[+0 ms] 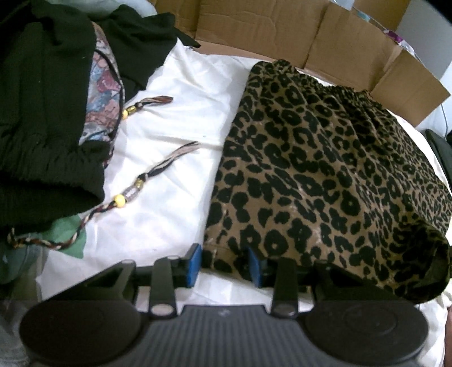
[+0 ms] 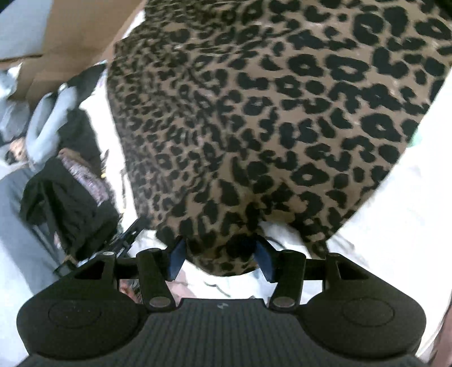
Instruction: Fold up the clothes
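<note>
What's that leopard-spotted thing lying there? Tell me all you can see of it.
The leopard-print garment is soft tan cloth with black spots and a gathered, elastic-looking band along its far edge. It lies spread on a white sheet, in front of cardboard boxes, with its right side bulging up. Its near edge sits between the blue fingers of the left tool and the right tool; neither looks fully closed.

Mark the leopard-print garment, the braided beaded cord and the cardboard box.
leopard-print garment [image 1: 325, 158], left wrist view, middle of the spread fabric.
braided beaded cord [image 1: 120, 200], left wrist view, on the yellow bead.
cardboard box [image 1: 254, 25], left wrist view, on its brown flap.
</note>
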The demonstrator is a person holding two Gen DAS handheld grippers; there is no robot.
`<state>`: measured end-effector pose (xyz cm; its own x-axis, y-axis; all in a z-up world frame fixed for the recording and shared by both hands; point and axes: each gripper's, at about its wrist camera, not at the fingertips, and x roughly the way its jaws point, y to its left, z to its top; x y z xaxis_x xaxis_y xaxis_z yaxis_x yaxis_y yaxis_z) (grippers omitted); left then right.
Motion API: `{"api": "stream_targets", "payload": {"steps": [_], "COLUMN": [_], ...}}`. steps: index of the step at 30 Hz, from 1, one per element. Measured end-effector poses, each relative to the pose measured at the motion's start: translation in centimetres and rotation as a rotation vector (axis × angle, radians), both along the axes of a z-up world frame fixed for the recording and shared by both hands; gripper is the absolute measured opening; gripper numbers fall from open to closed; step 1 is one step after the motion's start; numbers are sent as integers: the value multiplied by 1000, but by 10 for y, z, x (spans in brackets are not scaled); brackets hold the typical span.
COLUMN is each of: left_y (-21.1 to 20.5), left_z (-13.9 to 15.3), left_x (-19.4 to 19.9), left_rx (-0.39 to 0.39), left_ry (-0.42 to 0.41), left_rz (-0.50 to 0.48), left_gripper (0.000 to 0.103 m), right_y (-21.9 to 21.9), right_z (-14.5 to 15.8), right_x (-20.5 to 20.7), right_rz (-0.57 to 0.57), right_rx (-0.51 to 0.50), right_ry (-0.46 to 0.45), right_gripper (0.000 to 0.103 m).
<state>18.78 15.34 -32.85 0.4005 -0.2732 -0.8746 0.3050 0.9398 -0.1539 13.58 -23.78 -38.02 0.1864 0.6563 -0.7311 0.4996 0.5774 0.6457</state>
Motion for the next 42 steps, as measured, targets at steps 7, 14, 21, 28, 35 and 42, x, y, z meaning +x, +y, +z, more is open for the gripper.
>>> {"api": "stream_targets", "payload": {"steps": [7,14,21,28,35,42], "left_y": [8,21,27,24,16,25], "left_z": [11,9,-4,-17,-15,28], "left_x": [1,5,10,11,8,12], "left_rx": [-13,-51,-129,-139,-107,-40], "left_ry": [-21,9,50,54,69,-1], "left_rz": [28,69,104,119,98,109], "left_gripper": [39,42,43,42,7,5], "right_y": [-8,-24,-35,-30,-22,-23], "right_z": [-4,-8,-13,-15,-17,-16], "right_x": [-4,-9,-13,-16,-18,-19], "right_rz": [83,139,183,216,249,250], "right_rx": [-63,-127,-174,-163,-141,-96], "right_ry": [-33,-85,-130,-132,-140,-135], "right_gripper": [6,5,5,7,6,4]}}
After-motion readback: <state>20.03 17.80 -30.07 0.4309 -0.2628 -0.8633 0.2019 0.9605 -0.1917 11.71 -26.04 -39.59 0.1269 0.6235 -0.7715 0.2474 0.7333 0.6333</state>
